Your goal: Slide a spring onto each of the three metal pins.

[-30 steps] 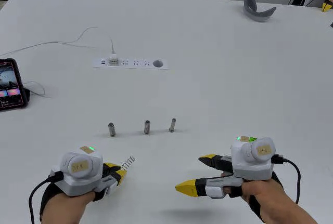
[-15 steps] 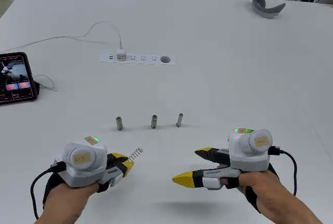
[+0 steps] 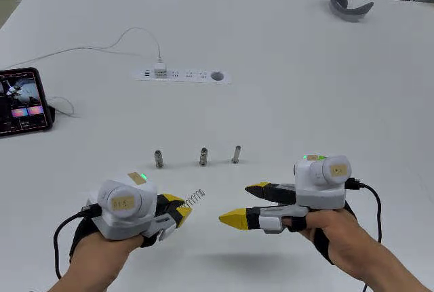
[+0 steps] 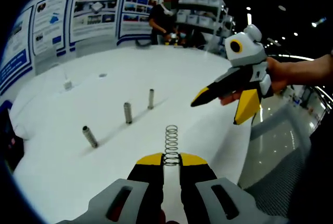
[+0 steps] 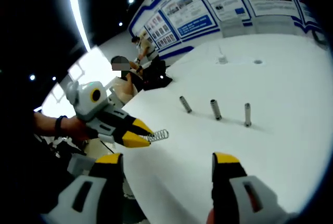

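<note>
Three short metal pins stand in a row on the white table: left pin (image 3: 159, 159), middle pin (image 3: 203, 157), right pin (image 3: 237, 154). The left and middle ones look thicker and ribbed; the right one looks smoother. My left gripper (image 3: 182, 209) is near the front edge, shut on the end of a small wire spring (image 3: 194, 198) that points toward the pins. In the left gripper view the spring (image 4: 171, 138) sticks out past the closed yellow tips (image 4: 171, 158). My right gripper (image 3: 241, 203) hovers open just to the right, holding nothing, tips aimed left (image 5: 167, 157).
A white power strip (image 3: 182, 75) with a plugged-in cable lies beyond the pins. A tablet (image 3: 24, 100) with a lit screen sits at the left edge. A grey curved object (image 3: 351, 4) rests at the far right. People stand in the background of the gripper views.
My left gripper has carried the spring right and a little forward, nearer the pins. The right gripper has drifted slightly left and toward the pins, still open. The head camera has shifted.
</note>
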Demonstrator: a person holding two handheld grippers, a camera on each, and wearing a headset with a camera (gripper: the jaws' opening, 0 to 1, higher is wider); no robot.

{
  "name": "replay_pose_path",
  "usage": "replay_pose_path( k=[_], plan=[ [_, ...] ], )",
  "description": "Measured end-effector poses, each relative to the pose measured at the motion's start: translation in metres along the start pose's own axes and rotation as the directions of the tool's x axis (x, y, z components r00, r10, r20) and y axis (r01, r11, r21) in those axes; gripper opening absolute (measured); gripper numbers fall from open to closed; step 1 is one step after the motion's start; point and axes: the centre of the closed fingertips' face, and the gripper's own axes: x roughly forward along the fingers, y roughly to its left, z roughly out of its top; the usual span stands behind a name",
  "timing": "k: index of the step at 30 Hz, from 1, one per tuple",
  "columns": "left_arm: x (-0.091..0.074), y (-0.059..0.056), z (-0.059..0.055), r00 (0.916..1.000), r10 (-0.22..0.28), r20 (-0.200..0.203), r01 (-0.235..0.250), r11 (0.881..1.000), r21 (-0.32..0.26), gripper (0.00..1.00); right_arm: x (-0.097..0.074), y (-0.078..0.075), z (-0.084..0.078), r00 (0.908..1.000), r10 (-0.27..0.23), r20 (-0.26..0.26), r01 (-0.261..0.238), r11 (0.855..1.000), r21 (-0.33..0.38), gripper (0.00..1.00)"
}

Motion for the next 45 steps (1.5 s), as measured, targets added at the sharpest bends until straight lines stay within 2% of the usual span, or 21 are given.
replay_pose_path(
  k=[4, 11, 17, 19, 25, 30, 34, 45],
  plan=[
    [0.003, -0.012, 0.004, 0.9997, -0.025, 0.003, 0.025, 1.0, 0.017, 0.1, 0.0, 0.002, 0.004, 0.9994, 0.02, 0.028, -0.021, 0.999, 0.038, 0.65],
    [0.007, -0.029, 0.014, 0.998, -0.062, 0.01, 0.062, 0.997, 0.051, 0.1, 0.001, 0.005, 0.006, 0.9988, 0.038, 0.032, -0.04, 0.998, 0.057, 0.62],
    [0.01, -0.04, 0.022, 0.996, -0.088, 0.017, 0.086, 0.993, 0.083, 0.1, 0.001, 0.008, 0.008, 0.9976, 0.058, 0.038, -0.06, 0.996, 0.069, 0.56],
    [0.011, -0.042, 0.026, 0.9954, -0.094, 0.022, 0.091, 0.992, 0.089, 0.1, 0.0, 0.009, 0.009, 0.9967, 0.068, 0.044, -0.071, 0.995, 0.075, 0.52],
    [0.011, -0.047, 0.033, 0.9937, -0.107, 0.034, 0.102, 0.989, 0.108, 0.1, -0.001, 0.015, 0.013, 0.9928, 0.104, 0.06, -0.109, 0.989, 0.097, 0.34],
    [0.011, -0.048, 0.033, 0.993, -0.114, 0.029, 0.11, 0.987, 0.121, 0.1, -0.001, 0.016, 0.015, 0.9911, 0.118, 0.062, -0.124, 0.985, 0.116, 0.26],
    [0.011, -0.047, 0.03, 0.9928, -0.119, 0.018, 0.115, 0.985, 0.13, 0.1, -0.002, 0.017, 0.017, 0.9893, 0.127, 0.073, -0.135, 0.983, 0.126, 0.16],
    [0.015, -0.047, 0.028, 0.9919, -0.127, 0.009, 0.124, 0.982, 0.139, 0.09, -0.002, 0.025, 0.022, 0.9865, 0.156, 0.048, -0.16, 0.983, 0.089, 0.12]
  ],
)
